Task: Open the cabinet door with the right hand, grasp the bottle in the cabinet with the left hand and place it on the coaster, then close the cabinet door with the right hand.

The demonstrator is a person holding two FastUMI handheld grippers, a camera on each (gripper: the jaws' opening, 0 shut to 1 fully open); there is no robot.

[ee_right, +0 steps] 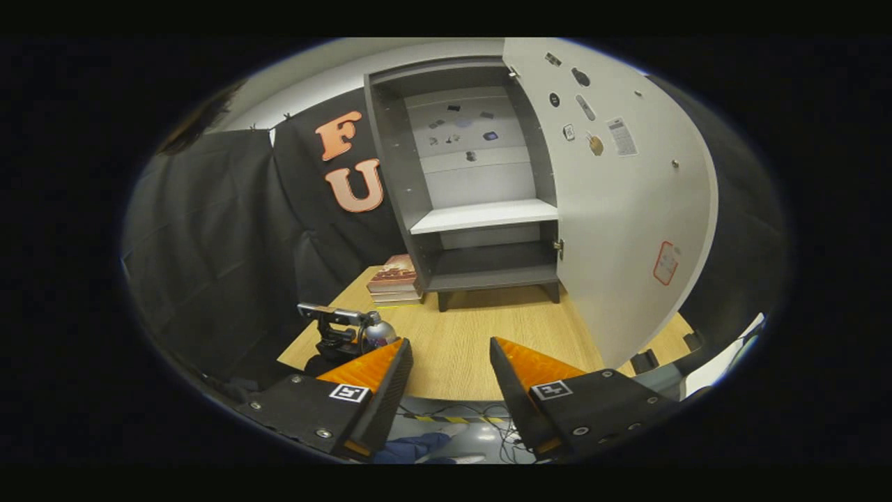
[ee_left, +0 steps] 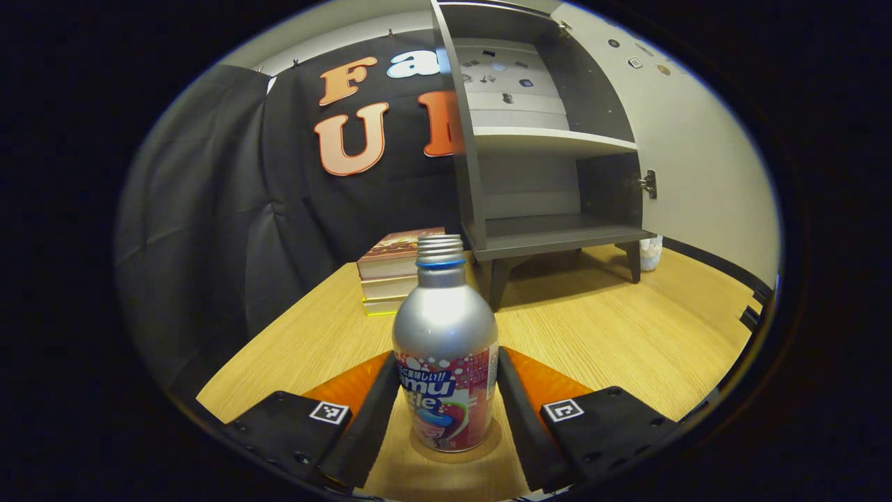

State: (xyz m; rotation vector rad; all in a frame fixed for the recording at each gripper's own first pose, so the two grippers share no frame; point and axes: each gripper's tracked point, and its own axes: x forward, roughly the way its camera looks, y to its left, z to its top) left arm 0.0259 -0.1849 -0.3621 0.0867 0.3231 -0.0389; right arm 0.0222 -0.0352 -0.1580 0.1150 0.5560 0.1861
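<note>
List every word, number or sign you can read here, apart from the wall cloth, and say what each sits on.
Nothing can be quoted as a whole word.
Bottle label: only fragments show round the curve; no full word reads.
Books: cover print is blurred.
Door stickers: too small to read.
Cabinet back panel stickers: too small to read.

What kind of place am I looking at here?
Likely a staged recording booth, not a home: black cloth wall, a small open cabinet standing on a wooden table, and a book stack.
</note>
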